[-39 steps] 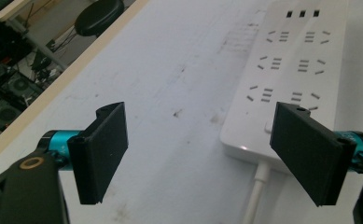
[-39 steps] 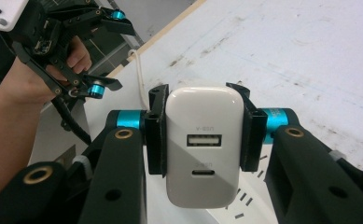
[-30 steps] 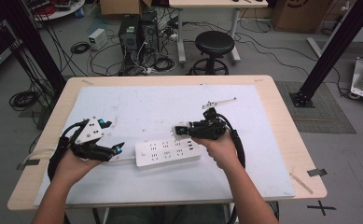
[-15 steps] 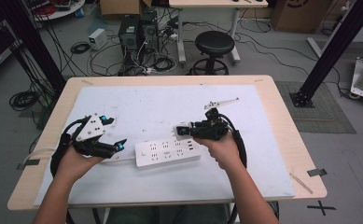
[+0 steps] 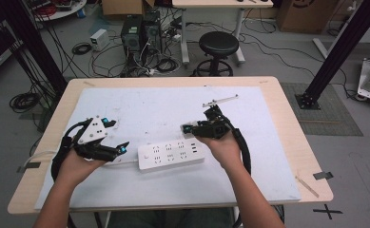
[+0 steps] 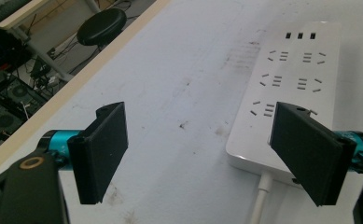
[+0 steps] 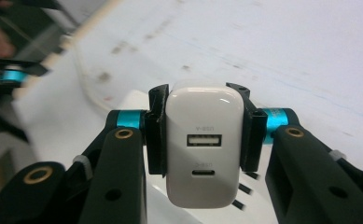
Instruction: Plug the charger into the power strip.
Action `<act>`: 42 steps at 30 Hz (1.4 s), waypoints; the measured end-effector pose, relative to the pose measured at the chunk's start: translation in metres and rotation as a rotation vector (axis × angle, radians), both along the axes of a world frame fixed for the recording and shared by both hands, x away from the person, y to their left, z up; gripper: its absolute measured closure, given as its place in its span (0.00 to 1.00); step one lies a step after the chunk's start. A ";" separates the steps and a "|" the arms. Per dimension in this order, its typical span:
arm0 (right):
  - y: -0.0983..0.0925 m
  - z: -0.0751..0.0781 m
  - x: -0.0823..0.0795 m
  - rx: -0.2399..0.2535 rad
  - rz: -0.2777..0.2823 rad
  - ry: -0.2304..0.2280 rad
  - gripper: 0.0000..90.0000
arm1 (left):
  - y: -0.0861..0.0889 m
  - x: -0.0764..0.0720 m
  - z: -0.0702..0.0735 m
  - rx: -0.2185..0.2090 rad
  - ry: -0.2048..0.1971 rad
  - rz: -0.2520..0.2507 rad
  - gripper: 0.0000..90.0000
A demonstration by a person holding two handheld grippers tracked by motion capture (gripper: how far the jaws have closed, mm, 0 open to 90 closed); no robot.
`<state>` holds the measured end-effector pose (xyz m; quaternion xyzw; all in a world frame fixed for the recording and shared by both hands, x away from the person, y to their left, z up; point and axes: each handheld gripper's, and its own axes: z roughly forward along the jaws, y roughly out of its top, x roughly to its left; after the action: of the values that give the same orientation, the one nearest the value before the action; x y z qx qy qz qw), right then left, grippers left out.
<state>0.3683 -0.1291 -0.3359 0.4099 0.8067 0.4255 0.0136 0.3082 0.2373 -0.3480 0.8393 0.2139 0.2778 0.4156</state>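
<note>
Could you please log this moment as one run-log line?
right hand-held gripper: shut on charger | left hand-held gripper: open beside power strip

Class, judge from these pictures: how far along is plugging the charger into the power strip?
Done: the right gripper is clamped on the white charger. In hand: it hovers by the power strip, whose sockets are vacant. The left gripper is open at the strip's cable end. Left: seating the plug.

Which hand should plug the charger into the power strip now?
Right. The right gripper is shut on the white charger, held above the power strip's right end. The left gripper is open at the strip's cable end, likely better for steadying.
</note>
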 end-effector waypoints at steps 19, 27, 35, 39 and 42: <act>0.045 0.009 0.033 -0.426 0.299 0.068 0.71 | 0.002 -0.006 -0.003 0.023 0.017 -0.009 0.21; 0.064 0.001 0.048 -0.560 0.465 0.110 0.71 | 0.002 -0.003 -0.006 0.024 0.038 -0.007 0.21; 0.073 -0.003 0.052 -0.591 0.569 0.104 0.71 | 0.002 -0.001 -0.008 0.015 0.044 0.001 0.21; 0.076 -0.008 0.055 -0.637 0.646 0.086 0.71 | 0.003 0.000 -0.011 0.020 0.051 0.003 0.21; 0.076 -0.008 0.055 -0.640 0.651 0.077 0.71 | 0.004 0.001 -0.012 0.016 0.052 0.008 0.21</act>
<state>0.4230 -0.0527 -0.3435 0.1259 0.9842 0.1215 -0.0250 0.3087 0.2409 -0.3595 0.8485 0.2258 0.2592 0.4023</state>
